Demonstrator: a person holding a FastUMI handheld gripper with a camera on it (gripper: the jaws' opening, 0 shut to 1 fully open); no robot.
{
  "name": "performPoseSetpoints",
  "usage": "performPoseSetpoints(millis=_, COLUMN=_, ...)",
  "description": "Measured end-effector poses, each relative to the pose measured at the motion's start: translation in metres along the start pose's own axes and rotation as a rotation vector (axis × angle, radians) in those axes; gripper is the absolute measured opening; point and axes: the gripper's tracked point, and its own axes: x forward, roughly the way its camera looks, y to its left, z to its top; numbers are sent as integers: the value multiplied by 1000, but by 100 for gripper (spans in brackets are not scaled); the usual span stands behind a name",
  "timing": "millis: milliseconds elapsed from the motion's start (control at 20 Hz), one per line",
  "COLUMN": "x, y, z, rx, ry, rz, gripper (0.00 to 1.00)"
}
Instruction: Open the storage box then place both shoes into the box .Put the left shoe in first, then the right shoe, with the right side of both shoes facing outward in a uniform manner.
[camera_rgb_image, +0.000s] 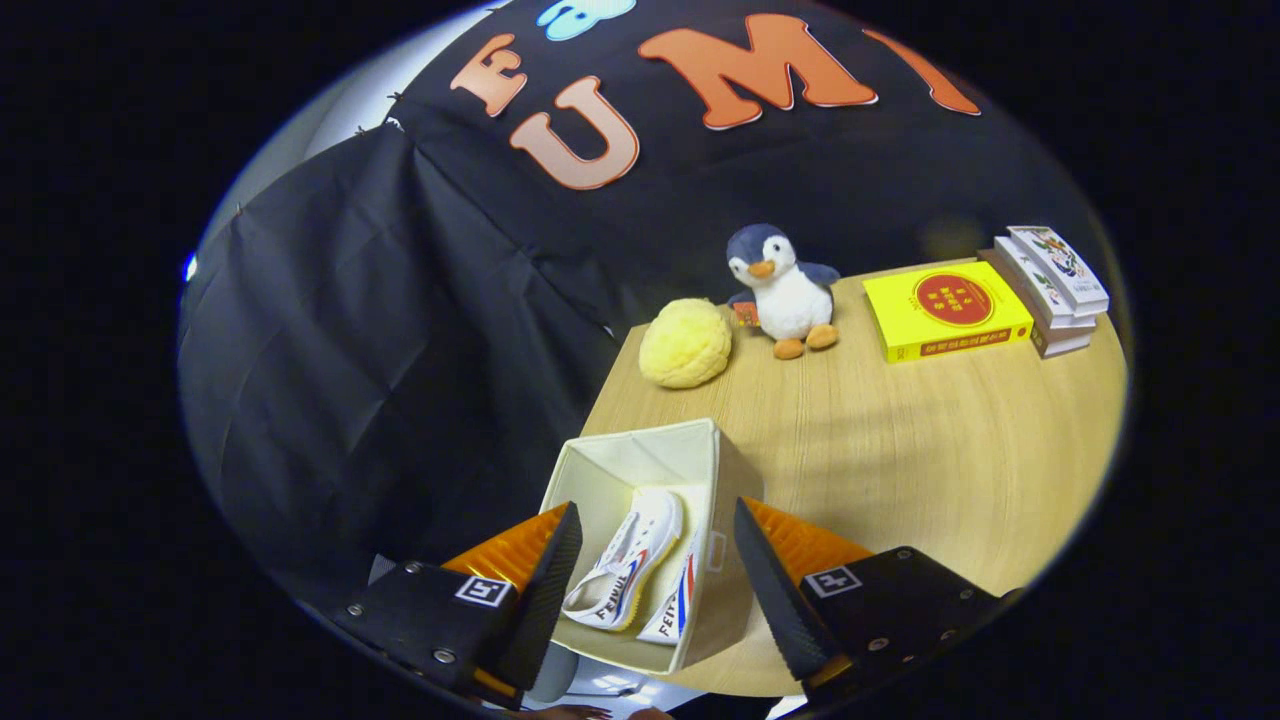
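Note:
An open cream fabric storage box (690, 455) stands on the wooden table (930, 450), below and between my fingers. Two white shoes with red and blue stripes lie inside it. One shoe (628, 560) rests on its side toward the left of the box, and the other shoe (677, 603) stands against the box's right wall. My gripper (655, 520) hovers above the box, open, with nothing between its fingers. The black serrated fingertips (560, 560) frame the box opening from either side.
Beyond the box sit a yellow bun-shaped plush (686, 343) and a penguin plush (782, 290). A yellow book (945, 310) and a stack of white books (1055, 285) lie at the table's far right. The table's left edge runs next to the box.

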Motion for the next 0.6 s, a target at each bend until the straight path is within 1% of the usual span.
performPoseSetpoints(millis=150, x=-28, y=-29, z=26, rx=-79, ry=-114, rz=-53, gripper=95)
performPoseSetpoints(millis=400, x=-80, y=-80, z=53, rx=-137, ry=-232, rz=-120, gripper=98)
performPoseSetpoints(millis=600, x=-119, y=-127, z=73, rx=-215, ry=-337, rz=-197, gripper=98)
